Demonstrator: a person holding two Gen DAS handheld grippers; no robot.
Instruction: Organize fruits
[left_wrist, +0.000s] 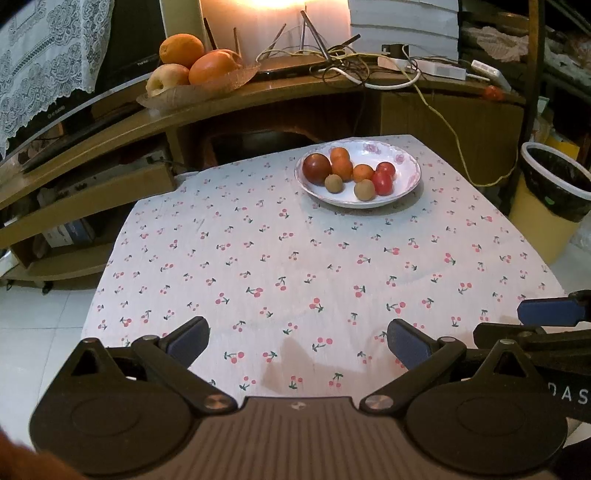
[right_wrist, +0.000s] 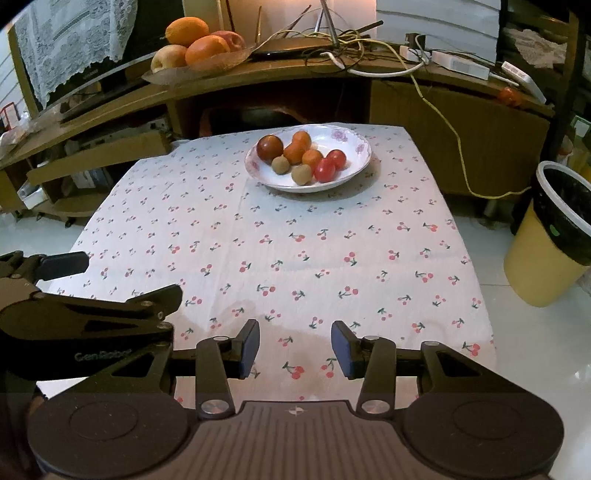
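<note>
Well, progress: we judge nothing left on the desk (left_wrist: 295, 266) to sort.
Fruits (right_wrist: 301, 157): all in the white plate (right_wrist: 354, 166).
Left hand-held gripper (left_wrist: 298, 339): wide, empty.
Right hand-held gripper (right_wrist: 295, 349): narrower, empty.

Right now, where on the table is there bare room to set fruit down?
The cherry-print cloth is bare from the white plate to both grippers. The plate is crowded with small fruits. The shelf behind is cluttered with a fruit bowl and cables.

small fruits (left_wrist: 351, 173), heaped in white bowl (left_wrist: 406, 184)
</note>
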